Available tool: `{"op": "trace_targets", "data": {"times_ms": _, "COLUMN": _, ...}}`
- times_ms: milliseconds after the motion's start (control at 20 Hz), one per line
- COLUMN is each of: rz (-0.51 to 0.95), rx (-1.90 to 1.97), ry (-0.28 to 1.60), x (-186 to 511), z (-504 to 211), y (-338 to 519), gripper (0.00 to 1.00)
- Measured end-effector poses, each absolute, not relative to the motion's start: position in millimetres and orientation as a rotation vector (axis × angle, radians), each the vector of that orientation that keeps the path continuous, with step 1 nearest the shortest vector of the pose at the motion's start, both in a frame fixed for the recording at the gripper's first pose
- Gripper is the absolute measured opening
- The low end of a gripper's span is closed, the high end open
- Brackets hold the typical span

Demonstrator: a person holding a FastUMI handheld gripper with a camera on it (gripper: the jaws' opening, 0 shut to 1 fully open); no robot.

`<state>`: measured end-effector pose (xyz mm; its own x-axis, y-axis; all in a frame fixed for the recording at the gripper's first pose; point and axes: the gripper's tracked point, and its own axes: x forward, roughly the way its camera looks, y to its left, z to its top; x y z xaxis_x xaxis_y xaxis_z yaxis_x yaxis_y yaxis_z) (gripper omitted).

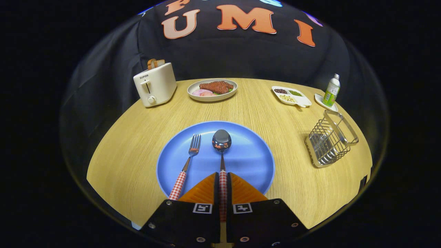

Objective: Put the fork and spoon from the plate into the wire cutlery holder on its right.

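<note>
Gripper view showed the fork (187, 162) lying on the blue plate (248, 158), left of the spoon (222, 151). The gripper (223, 181) seemingly clenched the spoon's checked handle between both fingers. The wire cutlery holder (329, 139) stood well right of the plate.

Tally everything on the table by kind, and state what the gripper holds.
Cutlery: 2, fork, spoon
Dishes: 4, blue plate, steak plate, divided tray, saucer
Toaster: 1
Bottle: 1
Holder: 1
Total: 9
Gripper: shut on spoon handle.
</note>
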<state>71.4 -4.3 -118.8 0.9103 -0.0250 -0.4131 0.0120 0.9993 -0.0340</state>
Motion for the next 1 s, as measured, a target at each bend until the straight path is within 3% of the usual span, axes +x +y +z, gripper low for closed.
{"op": "trace_targets", "data": {"times_ms": 650, "rz": -0.093, "rx": -0.012, "ry": 0.488, "x": 35.6, "z": -23.9, "y": -128.5, "gripper": 0.08}}
{"op": "trace_targets", "data": {"times_ms": 1000, "rz": -0.143, "rx": -0.043, "ry": 0.589, "x": 17.4, "z": -10.4, "y": -195.1, "gripper": 0.08}}
